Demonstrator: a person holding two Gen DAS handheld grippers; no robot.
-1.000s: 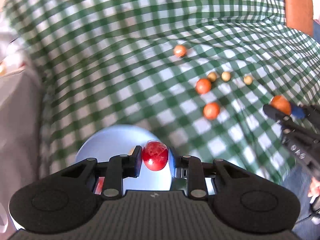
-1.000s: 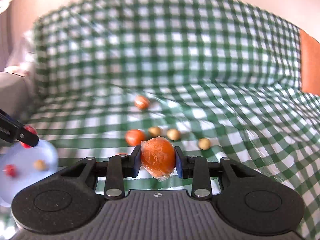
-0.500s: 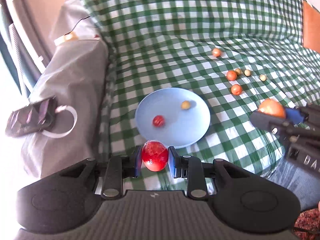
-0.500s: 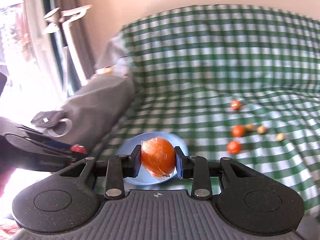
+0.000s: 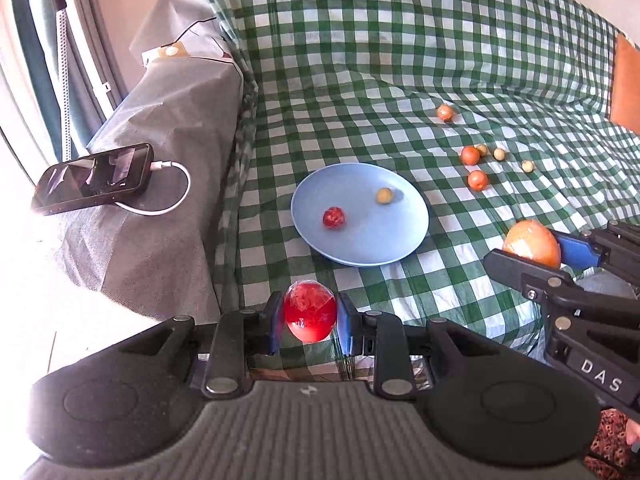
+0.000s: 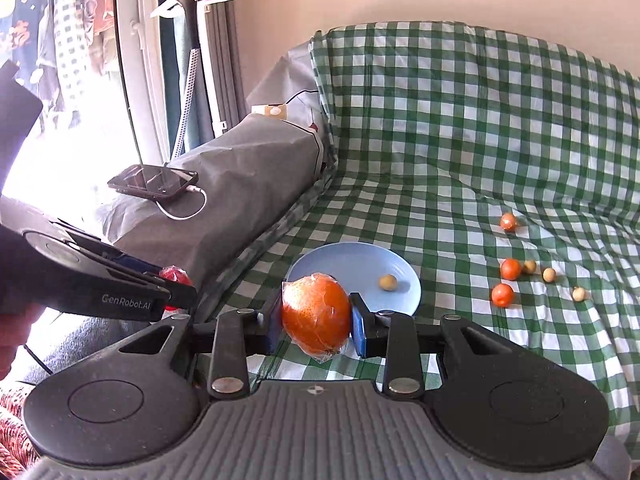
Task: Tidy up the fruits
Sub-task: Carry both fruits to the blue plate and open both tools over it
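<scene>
My left gripper (image 5: 309, 314) is shut on a red wrapped fruit (image 5: 309, 310), held near the front edge of the checked cloth, short of the blue plate (image 5: 404, 240). The plate holds a small red fruit (image 5: 333, 217) and a small yellow fruit (image 5: 384, 195). My right gripper (image 6: 316, 320) is shut on a wrapped orange (image 6: 316, 316) in front of the plate (image 6: 408, 280); it shows in the left wrist view with the orange (image 5: 531, 242). Several small orange and yellow fruits (image 5: 477, 179) lie loose right of the plate.
A green checked cloth (image 5: 400, 60) covers the sofa. A grey covered armrest (image 5: 172, 152) at the left carries a phone (image 5: 94, 178) with a white cable. An orange cushion (image 5: 626, 80) sits at the far right. A garment steamer stand (image 6: 192, 40) is by the window.
Both grippers pulled back and up from the cloth, each still holding its fruit. The plate and loose fruits now lie farther away, and the armrest and phone came into view.
</scene>
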